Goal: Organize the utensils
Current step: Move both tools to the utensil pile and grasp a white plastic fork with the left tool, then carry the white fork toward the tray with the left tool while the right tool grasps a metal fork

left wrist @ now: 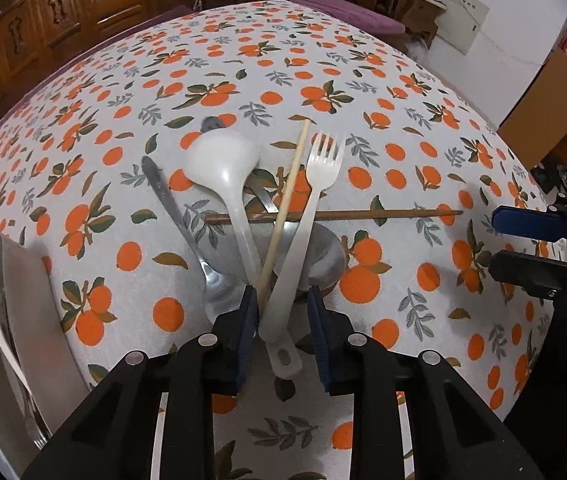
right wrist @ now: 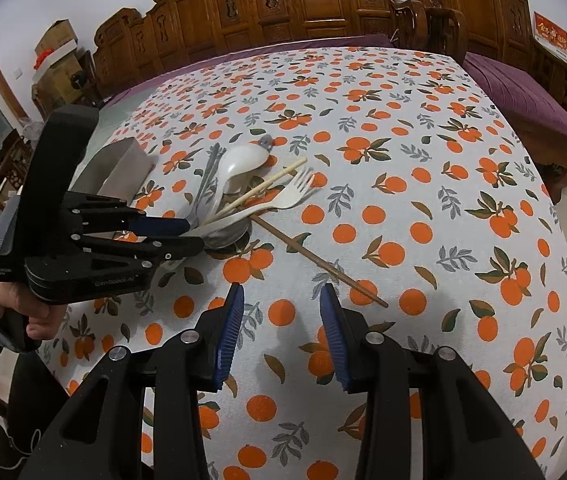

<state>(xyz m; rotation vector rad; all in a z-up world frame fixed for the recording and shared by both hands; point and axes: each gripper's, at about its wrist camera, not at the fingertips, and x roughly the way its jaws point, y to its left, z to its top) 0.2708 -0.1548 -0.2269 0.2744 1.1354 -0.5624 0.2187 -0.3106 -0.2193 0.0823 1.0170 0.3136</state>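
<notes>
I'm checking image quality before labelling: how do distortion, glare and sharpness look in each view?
Left wrist view: strong fisheye bowing of the tablecloth, dark vignetted corners, soft glare on the metal spoon, utensils sharp. Right wrist view: the same barrel distortion, even indoor light, soft shadows under the right gripper, no motion blur.

Fork [left wrist: 315, 184], ladle [left wrist: 223, 168] and chopsticks [left wrist: 283, 208] lie crossed right of the tray [left wrist: 23, 280]

Table w/ white cloth printed in oranges & leaves [left wrist: 403, 92] bore a crossed heap: white plastic ladle-spoon [left wrist: 223, 168], white plastic fork [left wrist: 315, 184], pale & dark wooden chopsticks, steel spoons. Steel box [right wrist: 119, 168] stood at left, just beside the heap.
</notes>
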